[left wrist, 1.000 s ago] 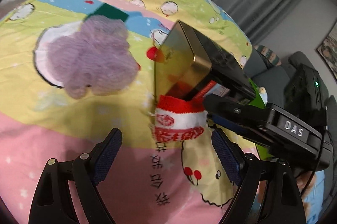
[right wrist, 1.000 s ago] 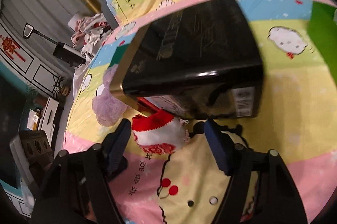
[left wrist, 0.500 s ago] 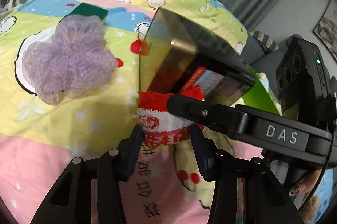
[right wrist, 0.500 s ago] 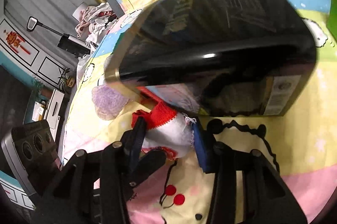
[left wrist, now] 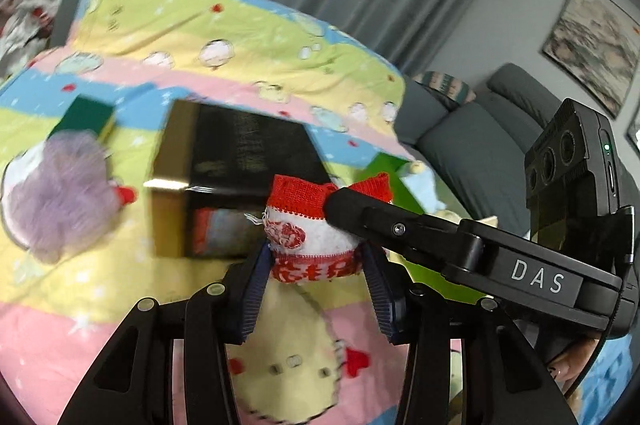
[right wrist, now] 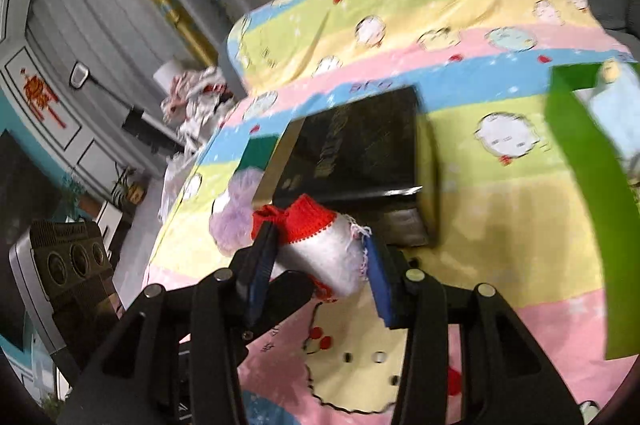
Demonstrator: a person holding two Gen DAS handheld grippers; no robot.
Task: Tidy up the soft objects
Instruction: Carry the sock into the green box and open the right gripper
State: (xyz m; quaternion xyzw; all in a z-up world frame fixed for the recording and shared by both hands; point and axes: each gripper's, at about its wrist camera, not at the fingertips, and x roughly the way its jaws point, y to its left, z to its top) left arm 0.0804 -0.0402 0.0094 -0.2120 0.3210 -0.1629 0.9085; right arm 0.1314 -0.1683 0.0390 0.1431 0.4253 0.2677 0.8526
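Both grippers, left gripper (left wrist: 316,281) and right gripper (right wrist: 320,265), are now gripping the pouch (left wrist: 310,229), raised above the black box (left wrist: 240,161); next I am needing a place beside it.

Both fisheye views are evenly and fairly brightly lit, with dark vignetted corners and bowed edges. Motion blur smears the pastel striped cartoon-print blanket (left wrist: 192,37) and glossy black box (left wrist: 244,153), which carries a thin glare streak; the nearest parts stay sharp.

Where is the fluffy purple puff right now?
In the left wrist view, the purple puff lies on the colourful blanket at the far left, just left of the black box and below a green sponge.
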